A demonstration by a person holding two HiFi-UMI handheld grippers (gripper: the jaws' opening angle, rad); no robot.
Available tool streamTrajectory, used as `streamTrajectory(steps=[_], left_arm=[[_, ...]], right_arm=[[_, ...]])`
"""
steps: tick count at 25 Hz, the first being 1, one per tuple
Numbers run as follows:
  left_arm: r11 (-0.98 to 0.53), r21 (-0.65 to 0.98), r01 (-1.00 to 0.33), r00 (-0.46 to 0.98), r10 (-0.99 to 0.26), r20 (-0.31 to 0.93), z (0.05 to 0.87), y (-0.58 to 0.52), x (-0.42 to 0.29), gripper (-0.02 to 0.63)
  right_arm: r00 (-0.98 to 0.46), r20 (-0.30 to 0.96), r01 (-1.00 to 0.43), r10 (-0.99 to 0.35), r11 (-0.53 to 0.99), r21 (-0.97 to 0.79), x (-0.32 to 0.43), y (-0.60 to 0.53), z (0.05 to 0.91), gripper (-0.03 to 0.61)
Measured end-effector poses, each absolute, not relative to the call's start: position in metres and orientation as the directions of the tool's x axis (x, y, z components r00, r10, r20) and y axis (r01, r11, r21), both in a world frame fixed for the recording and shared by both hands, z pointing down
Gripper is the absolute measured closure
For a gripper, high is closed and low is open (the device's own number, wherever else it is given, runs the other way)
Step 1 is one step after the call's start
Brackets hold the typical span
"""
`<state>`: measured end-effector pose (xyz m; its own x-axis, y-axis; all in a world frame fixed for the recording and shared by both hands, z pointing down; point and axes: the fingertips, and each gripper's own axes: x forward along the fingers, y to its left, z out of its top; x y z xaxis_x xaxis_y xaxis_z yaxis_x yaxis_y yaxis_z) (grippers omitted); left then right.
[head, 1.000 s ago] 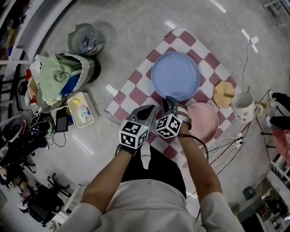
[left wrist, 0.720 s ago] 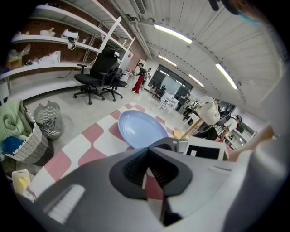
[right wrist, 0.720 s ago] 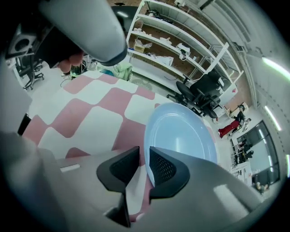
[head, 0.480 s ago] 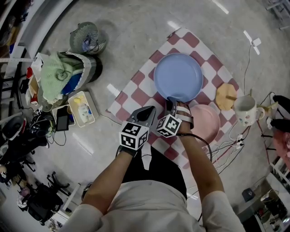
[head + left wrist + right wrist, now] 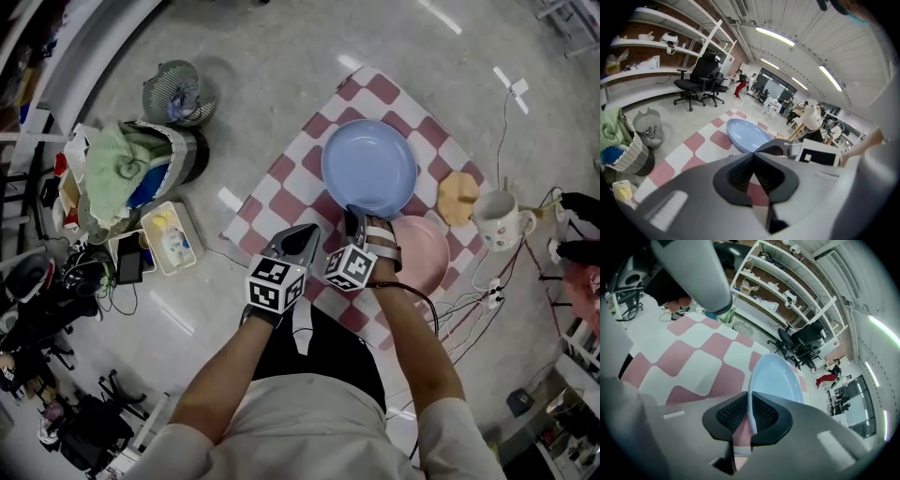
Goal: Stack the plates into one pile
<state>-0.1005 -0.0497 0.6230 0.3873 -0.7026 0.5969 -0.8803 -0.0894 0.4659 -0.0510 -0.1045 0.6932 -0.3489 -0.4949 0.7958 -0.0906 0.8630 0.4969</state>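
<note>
You have two plates in front of you: one blue plate and one pink plate. You hold two grippers, the left gripper and the right gripper. There is one red-and-white checkered cloth, one mug and one tan coaster. On the floor you have one wire wastebasket, one laundry basket and one small plastic tub. The left gripper view shows two black office chairs.

bright overhead strip lights | floor glare | fisheye-warped edges
</note>
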Motion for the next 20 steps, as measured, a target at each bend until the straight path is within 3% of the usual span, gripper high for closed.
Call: streamTrajectory(steps=[20], left_arm=[[-0.296,0.452,-0.842,0.52,-0.669,0.531,0.577,-0.025,-0.049,0.607]], right_arm=[[-0.208,0.762,-0.264,-0.613,0.785,0.56,0.04,-0.044,0.641,0.543]])
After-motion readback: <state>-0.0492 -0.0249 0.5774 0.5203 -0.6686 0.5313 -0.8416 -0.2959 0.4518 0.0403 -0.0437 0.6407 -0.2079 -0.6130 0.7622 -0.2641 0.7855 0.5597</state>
